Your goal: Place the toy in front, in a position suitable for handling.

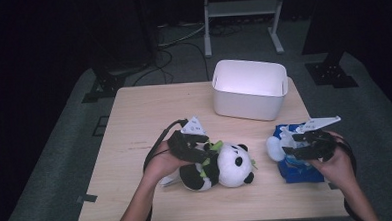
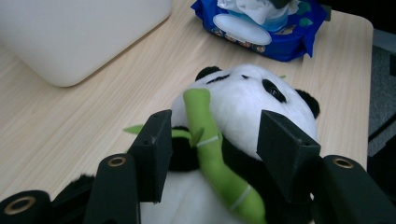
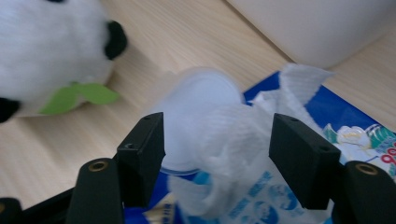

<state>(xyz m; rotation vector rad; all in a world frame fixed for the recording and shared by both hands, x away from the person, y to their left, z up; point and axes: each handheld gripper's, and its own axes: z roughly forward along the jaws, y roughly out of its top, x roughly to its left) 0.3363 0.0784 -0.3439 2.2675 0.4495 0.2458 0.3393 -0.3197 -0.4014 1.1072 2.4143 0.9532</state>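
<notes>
Centre of the high view: plush panda (image 1: 221,165) lying on the wooden table (image 1: 134,123), left gripper (image 1: 198,150) down over its body. In the left gripper view, jaws spread wide either side of the neck and the green bamboo stalk (image 2: 210,154), not yet pinching. Best closed lower, around the black chest band rather than the stalk alone, so the toy lifts level and does not swing.

Lower right of the high view: blue wet-wipe pack (image 1: 299,166) flat on the table, right gripper (image 1: 298,143) over it. In the right gripper view, jaws wide, a crumpled white wipe (image 3: 233,135) standing between them, round lid (image 3: 201,98) flipped open behind. Worth closing on the wipe's thick middle, then pulling straight up, slowly, lest the light pack rise too.

White bin (image 1: 249,88) waiting upper centre, well apart from both.
</notes>
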